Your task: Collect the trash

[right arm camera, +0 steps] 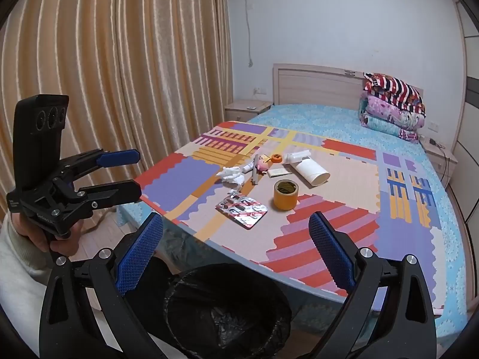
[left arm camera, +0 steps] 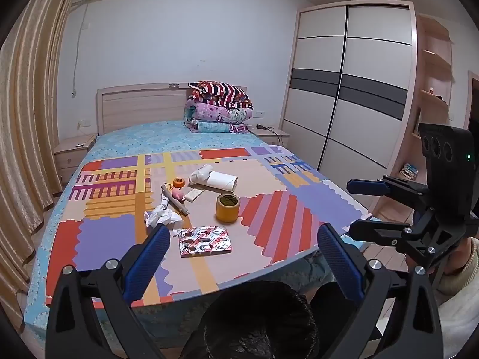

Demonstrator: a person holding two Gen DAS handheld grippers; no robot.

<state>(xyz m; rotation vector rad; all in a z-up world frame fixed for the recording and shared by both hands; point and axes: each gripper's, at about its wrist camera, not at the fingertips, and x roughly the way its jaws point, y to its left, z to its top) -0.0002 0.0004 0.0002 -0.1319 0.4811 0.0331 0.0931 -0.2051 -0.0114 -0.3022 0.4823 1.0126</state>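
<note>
while both grippers hung over the lined bin (right arm camera: 227, 308), their jaws stood wide apart, empty. crumpled tissue (left arm camera: 163, 217) lay on the mat (left arm camera: 269, 218).

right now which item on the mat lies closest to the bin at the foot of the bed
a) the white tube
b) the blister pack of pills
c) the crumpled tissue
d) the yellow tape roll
b: the blister pack lies nearest the mat's near edge, just above the black-lined bin, while the tape roll, crumpled tissue and white tube sit farther up the mat.
</note>
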